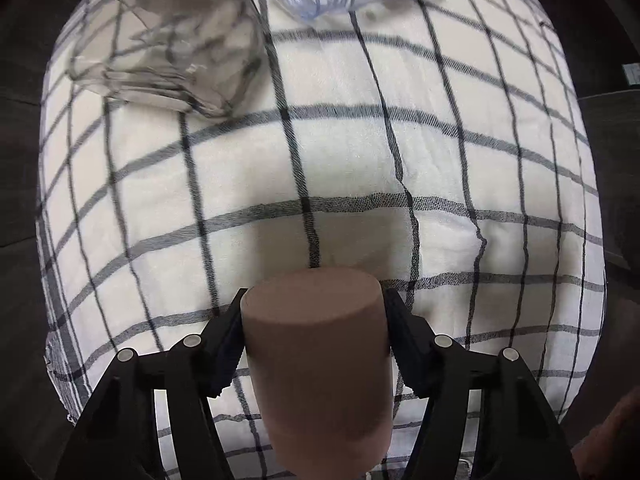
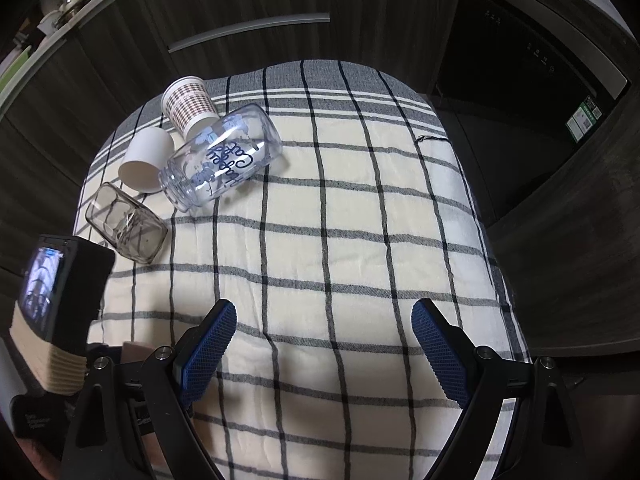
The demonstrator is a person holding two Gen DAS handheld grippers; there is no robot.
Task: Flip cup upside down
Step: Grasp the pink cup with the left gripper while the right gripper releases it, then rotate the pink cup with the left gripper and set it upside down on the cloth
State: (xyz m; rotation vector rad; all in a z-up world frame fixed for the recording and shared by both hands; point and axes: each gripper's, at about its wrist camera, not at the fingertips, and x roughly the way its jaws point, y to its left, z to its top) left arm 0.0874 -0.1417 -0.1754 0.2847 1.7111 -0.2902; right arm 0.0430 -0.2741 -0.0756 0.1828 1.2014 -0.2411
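My left gripper [image 1: 314,312] is shut on a brown cup [image 1: 316,360], its two black fingers [image 1: 224,340] pressed on the cup's sides. The cup's flat closed end faces away from the camera, over the checked cloth [image 1: 340,152]. In the right wrist view only a brown sliver of the cup [image 2: 134,352] shows at the lower left, behind the left gripper's body [image 2: 60,292]. My right gripper [image 2: 324,336] is open and empty above the cloth [image 2: 340,240], its blue pads [image 2: 208,352] wide apart.
Several cups lie on their sides at the cloth's far left: a square clear glass [image 2: 126,226], a white paper cup [image 2: 146,160], a clear printed jar [image 2: 222,156] and a patterned paper cup [image 2: 190,104]. Dark cabinets [image 2: 240,12] surround the table.
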